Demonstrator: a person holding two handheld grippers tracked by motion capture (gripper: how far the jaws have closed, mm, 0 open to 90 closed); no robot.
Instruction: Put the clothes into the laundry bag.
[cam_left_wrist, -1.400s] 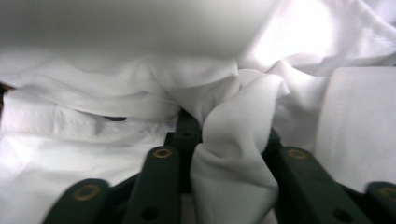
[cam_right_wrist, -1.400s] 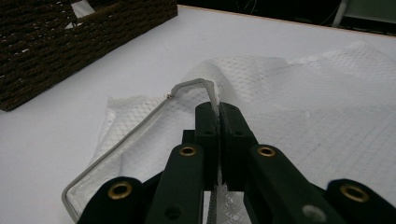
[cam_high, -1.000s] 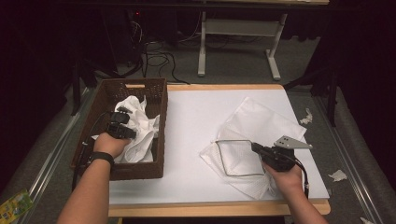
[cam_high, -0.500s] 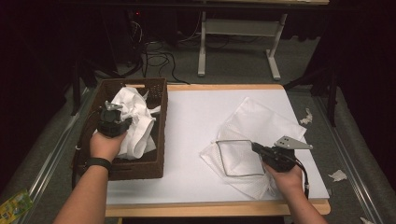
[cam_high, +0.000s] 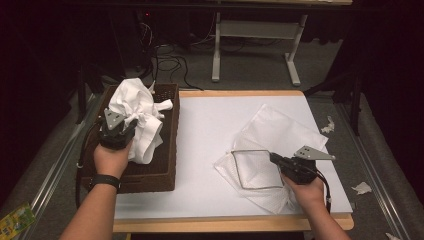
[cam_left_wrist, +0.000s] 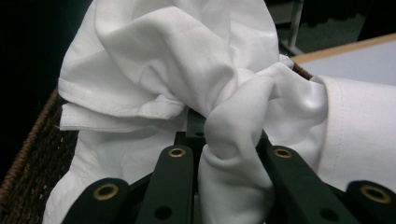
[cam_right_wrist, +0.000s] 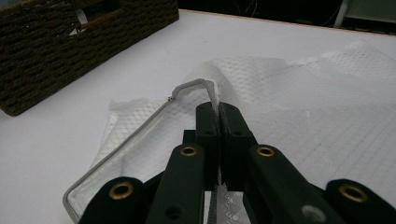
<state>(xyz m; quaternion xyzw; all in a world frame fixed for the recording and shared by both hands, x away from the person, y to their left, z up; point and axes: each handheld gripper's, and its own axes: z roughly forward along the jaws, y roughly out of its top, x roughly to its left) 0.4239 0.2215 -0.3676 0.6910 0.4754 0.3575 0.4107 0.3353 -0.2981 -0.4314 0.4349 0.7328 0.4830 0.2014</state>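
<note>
The high view looks from above the person's side, forward and down over the whole white surface, with floor and desk legs beyond its far edge. It stands well back, so both forearms enter from the bottom.

The left gripper view rides very close behind its own jaws, facing a bunched white cloth almost against the lens; the wicker basket edges its left side. The high view shares that cloth and basket.

The right gripper view sits low, looking along its jaws across the mesh bag toward the basket. The high view shares that bag.
</note>
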